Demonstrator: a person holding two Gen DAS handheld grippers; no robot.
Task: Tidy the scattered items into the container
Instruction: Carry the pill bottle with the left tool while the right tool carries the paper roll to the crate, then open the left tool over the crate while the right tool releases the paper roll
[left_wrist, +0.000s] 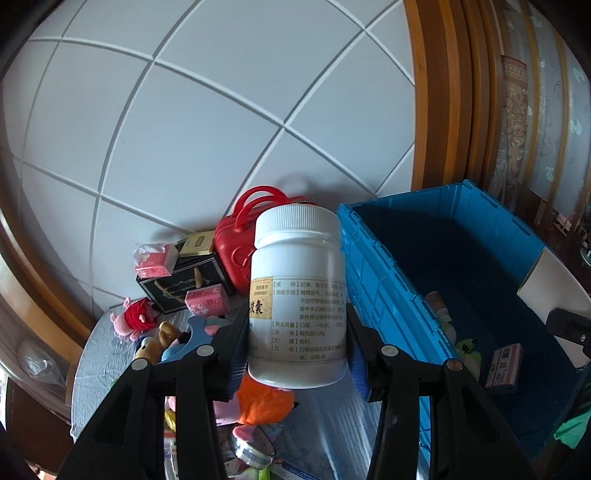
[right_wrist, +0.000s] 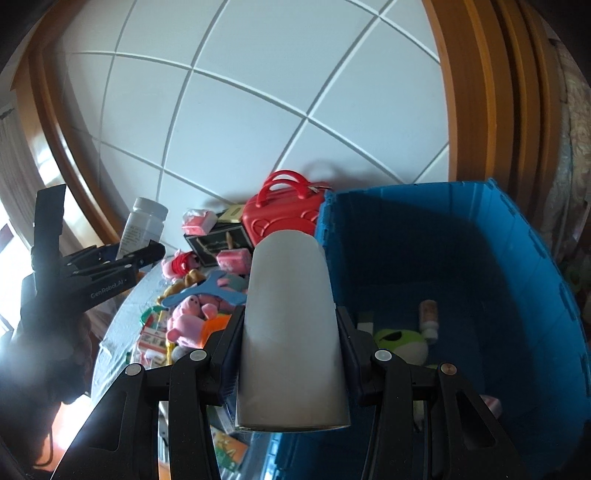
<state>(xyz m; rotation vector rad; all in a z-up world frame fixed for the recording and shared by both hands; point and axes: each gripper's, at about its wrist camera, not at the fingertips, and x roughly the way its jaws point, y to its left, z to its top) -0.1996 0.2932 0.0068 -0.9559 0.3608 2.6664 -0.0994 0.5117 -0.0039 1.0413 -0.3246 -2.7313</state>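
My left gripper (left_wrist: 297, 347) is shut on a white pill jar (left_wrist: 298, 295) with a ribbed cap and a printed label, held upright above the cluttered table, just left of the blue crate (left_wrist: 384, 280). In the right wrist view that same left gripper (right_wrist: 144, 254) and white jar (right_wrist: 142, 227) hang at the far left. My right gripper (right_wrist: 291, 350) is shut on a plain grey box (right_wrist: 290, 325), held over the near left corner of the blue crate (right_wrist: 517, 258). Inside the crate lie a green plush (right_wrist: 402, 341), a small bottle (right_wrist: 428, 319) and a small printed box (left_wrist: 504, 363).
On the cloth-covered table (left_wrist: 92, 354) sit a red toy suitcase (left_wrist: 240, 247), a black gift box (left_wrist: 184, 284), pink tissue packs (left_wrist: 155, 260), pink plush toys (right_wrist: 184, 321), a blue hanger (right_wrist: 210, 290) and an orange plush (left_wrist: 264, 402). A white tiled wall and wooden frame stand behind.
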